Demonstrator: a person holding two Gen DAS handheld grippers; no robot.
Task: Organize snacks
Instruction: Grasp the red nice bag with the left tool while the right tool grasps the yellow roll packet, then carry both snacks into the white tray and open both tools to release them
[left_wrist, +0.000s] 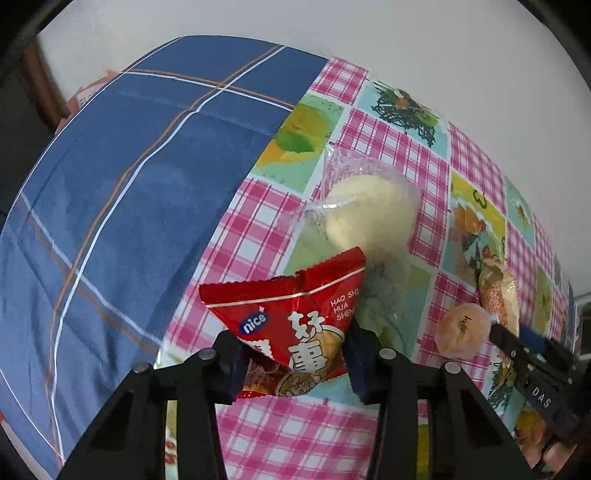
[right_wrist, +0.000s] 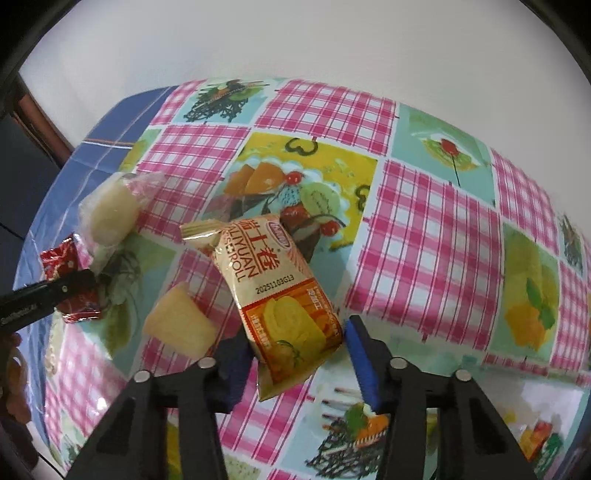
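In the left wrist view the left gripper (left_wrist: 291, 363) has its fingers closed on the lower end of a red snack bag (left_wrist: 291, 325) at bottom centre, with a pale bun (left_wrist: 369, 210) in clear wrap just above it on the pink checked tablecloth (left_wrist: 399, 147). In the right wrist view the right gripper (right_wrist: 295, 360) sits at bottom centre, fingers around the bottom of a yellow egg roll packet (right_wrist: 280, 295); I cannot tell whether they press it. A pale yellow wedge (right_wrist: 179, 325) lies left of the packet, and a blue plaid cloth (left_wrist: 129, 184) fills the left of the left wrist view.
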